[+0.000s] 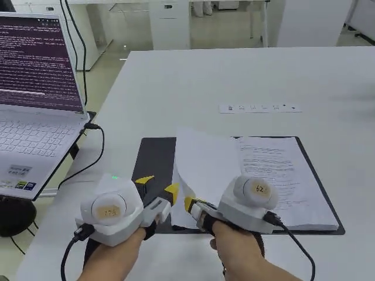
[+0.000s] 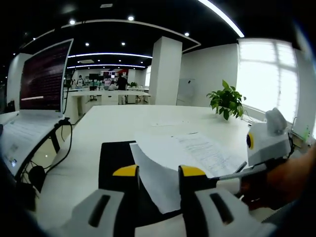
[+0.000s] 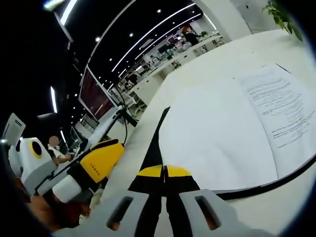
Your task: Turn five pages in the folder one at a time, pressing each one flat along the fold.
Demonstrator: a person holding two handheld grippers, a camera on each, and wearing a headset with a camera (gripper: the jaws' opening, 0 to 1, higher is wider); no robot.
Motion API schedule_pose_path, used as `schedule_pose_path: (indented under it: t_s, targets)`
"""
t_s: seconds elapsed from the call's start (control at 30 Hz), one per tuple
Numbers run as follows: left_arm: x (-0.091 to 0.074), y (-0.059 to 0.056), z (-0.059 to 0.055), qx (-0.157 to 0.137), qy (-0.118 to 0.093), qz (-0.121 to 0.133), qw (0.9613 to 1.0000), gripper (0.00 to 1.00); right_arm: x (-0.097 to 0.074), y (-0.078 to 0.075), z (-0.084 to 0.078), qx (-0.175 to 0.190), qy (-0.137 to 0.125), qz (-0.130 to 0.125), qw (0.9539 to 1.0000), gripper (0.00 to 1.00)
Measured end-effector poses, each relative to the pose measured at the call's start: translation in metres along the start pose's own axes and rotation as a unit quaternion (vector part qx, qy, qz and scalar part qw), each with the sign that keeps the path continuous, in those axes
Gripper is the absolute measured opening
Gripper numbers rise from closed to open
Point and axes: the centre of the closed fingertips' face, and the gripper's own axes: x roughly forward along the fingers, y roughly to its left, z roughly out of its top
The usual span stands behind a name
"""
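Note:
A black folder lies open on the white table, with a stack of printed pages on its right half. One white page stands lifted and curled over the fold. My right gripper is shut on this page's near edge; in the right gripper view its jaws meet under the sheet. My left gripper is open just left of it. In the left gripper view the page's lower corner hangs between the parted yellow fingertips.
An open laptop sits at the table's left edge, its cable trailing toward the folder. A white power strip lies beyond the folder. A potted plant stands far behind.

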Motion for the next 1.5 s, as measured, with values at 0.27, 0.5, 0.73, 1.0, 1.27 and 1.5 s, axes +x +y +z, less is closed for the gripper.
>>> schedule_pose_path:
  t_s: [0.27, 0.5, 0.73, 1.0, 1.27, 1.5]
  targets:
    - [-0.003, 0.009, -0.014, -0.010, 0.015, 0.006, 0.9998, 0.30, 0.018, -0.013, -0.027, -0.035, 0.035, -0.021, 0.9986, 0.00]
    - [0.000, 0.012, -0.023, -0.011, 0.036, 0.011, 0.9992, 0.30, 0.019, -0.011, -0.042, -0.049, 0.064, -0.012, 0.9966, 0.02]
    - [0.014, 0.005, -0.042, 0.018, 0.080, -0.002, 0.9966, 0.30, 0.009, -0.004, -0.045, -0.054, 0.067, 0.016, 0.9962, 0.05]
    - [0.044, -0.021, -0.075, 0.060, 0.145, -0.040, 0.9868, 0.29, -0.026, -0.032, -0.027, -0.030, 0.034, -0.005, 0.9990, 0.00]
    - [0.056, -0.016, -0.112, 0.060, 0.197, -0.008, 0.9786, 0.27, -0.054, -0.080, 0.009, 0.028, -0.026, -0.047, 0.9982, 0.00]
    - [0.052, -0.015, -0.115, 0.062, 0.156, 0.003, 0.9858, 0.25, -0.058, -0.107, 0.025, 0.041, -0.042, -0.058, 0.9966, 0.00]
